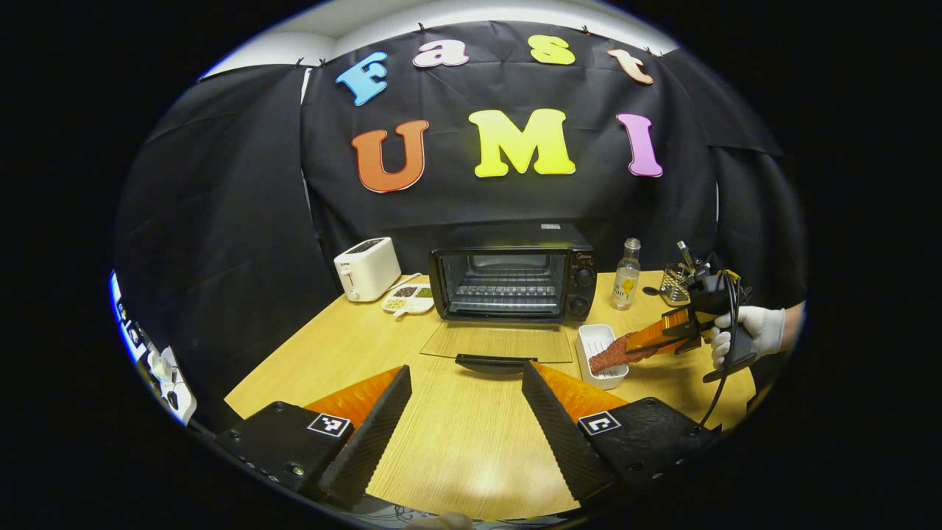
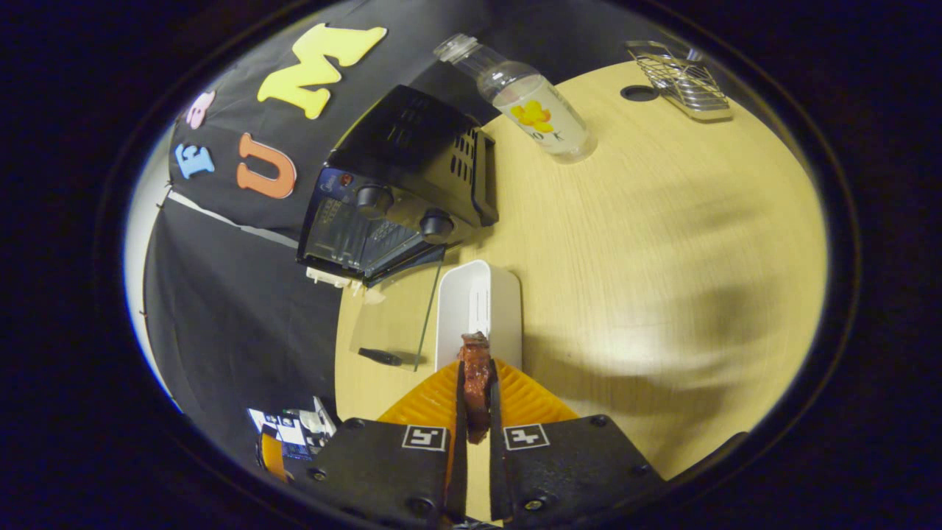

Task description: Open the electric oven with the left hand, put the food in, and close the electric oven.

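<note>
— While my right tongs (image 2: pixel 476 383) were clamped, what sat between them?

— I had the fingers pressed nearly together on a strip of reddish-brown food (image 2: pixel 475 386), which stuck out past the tips. In the left gripper view I saw that same gripper (image 1: pixel 647 342), held in a white-gloved hand (image 1: pixel 751 333), with the food (image 1: pixel 612 355) angled down over the white tray (image 1: pixel 597 338).

— And my left tongs?

— I had them (image 1: pixel 466 401) spread wide, holding nothing, hanging above the wooden table (image 1: pixel 471 442) in front of the oven.

— Where was the oven?

— The electric oven (image 1: pixel 513 283) stood at the back of the table, its glass door (image 1: pixel 497 342) folded down flat on the tabletop, the rack inside visible. The tray lay just beside the door's right edge.

— What else stood around?

— A white toaster (image 1: pixel 366 268) sat left of the oven, with a small divided dish (image 1: pixel 409 298) between them. To the oven's right stood a clear bottle (image 1: pixel 626 274), then a wire basket (image 1: pixel 675 283).
</note>
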